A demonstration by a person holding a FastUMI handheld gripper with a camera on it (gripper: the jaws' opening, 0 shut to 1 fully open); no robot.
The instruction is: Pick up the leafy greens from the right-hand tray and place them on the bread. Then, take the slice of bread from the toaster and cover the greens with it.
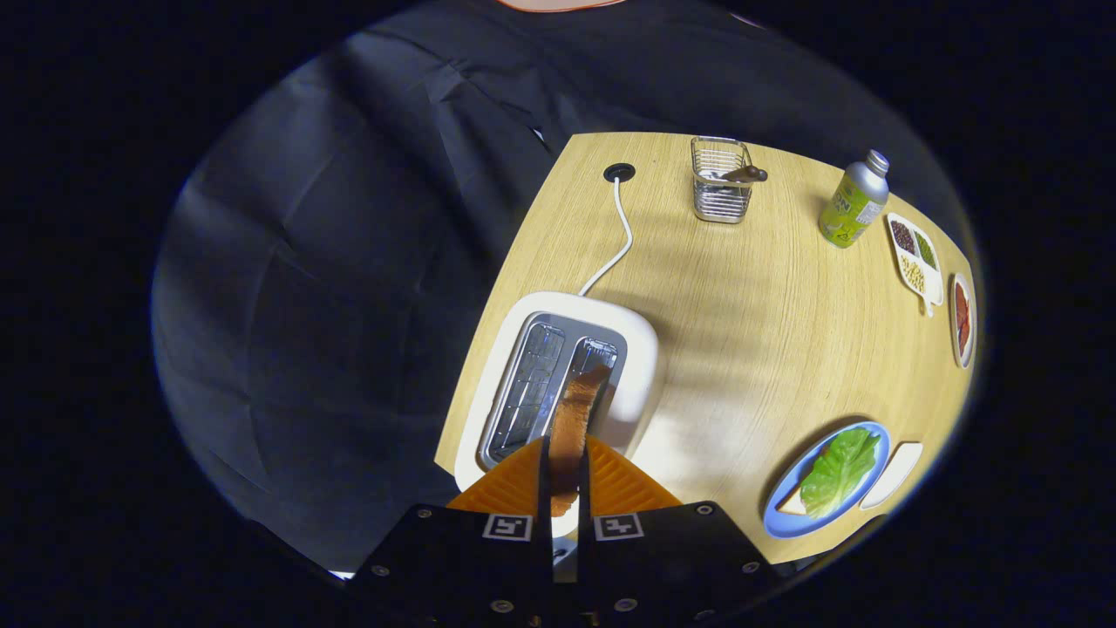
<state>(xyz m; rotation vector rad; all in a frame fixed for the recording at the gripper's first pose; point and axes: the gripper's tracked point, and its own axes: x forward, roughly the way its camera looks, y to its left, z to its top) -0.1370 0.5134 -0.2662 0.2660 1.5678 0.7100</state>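
My gripper (564, 449) holds a brown slice of bread (575, 419) edge-on between its two orange fingers (510, 484), both pressing on it. The slice hangs above the right-hand slot of the white toaster (641, 349), its far end still over the slot opening. To the right, near the table's front edge, a blue plate (879, 440) carries a green leaf (839, 471) lying on top of a slice of bread (792, 504), of which only a corner peeks out. A small white tray (894, 475) lies beside the plate on its right.
The toaster's white cord (621, 231) runs to a black hole in the wooden table (767, 331). A wire basket (720, 179) with a brown utensil and a green bottle (853, 202) stand at the back. Two dishes of food (915, 257) line the right edge.
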